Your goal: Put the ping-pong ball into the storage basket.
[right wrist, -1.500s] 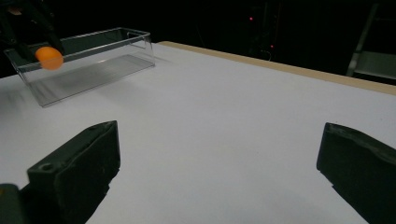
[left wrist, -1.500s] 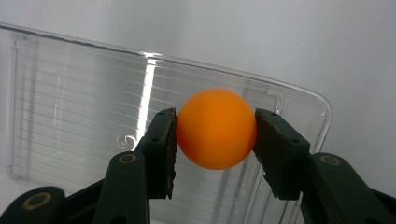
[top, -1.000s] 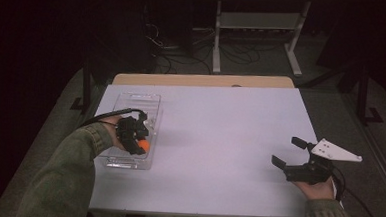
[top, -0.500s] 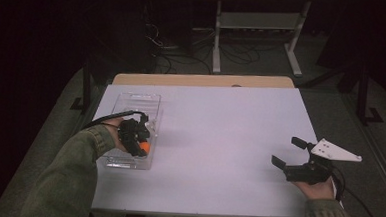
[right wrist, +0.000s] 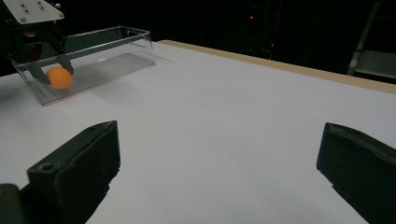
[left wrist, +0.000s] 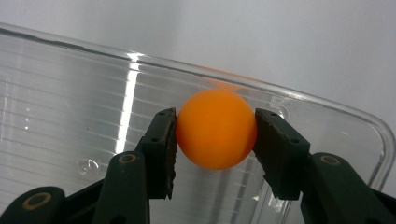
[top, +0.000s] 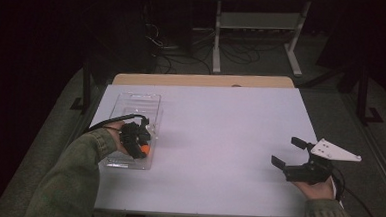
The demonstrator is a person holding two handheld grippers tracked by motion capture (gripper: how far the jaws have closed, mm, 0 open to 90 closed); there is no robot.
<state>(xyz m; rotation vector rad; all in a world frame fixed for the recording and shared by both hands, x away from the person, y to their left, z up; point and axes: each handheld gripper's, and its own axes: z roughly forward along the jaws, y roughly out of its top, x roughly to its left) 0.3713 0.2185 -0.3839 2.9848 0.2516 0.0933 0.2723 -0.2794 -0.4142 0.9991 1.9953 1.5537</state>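
Dark room, cables and a metal stand (top: 257,29) on the floor behind; white desk (top: 219,135) with a wood edge at the far side. Clear plastic tray (top: 136,103) sits at 9 o'clock on the desk, long side running toward 12. Left gripper (top: 143,148) is down inside the tray's near end, clenched on an orange ball (left wrist: 216,129); in the left gripper view both pads press the ball's sides at its widest line, ball close to the tray's corner wall, whether it touches the floor of the tray can't tell. Right gripper (top: 289,153) rests at 4 o'clock on the desk, well apart from the tray, jaws spread wide and holding nothing, pointed toward 9–10 o'clock. Ball looks like a table-tennis ball: probably very light, hollow, smooth and slippery, thin shell that could dent or pop out sideways if squeezed hard. Best hold judged to be across the middle, as now, light pressure. Tray is probably stiff, light, likely to slide if bumped.
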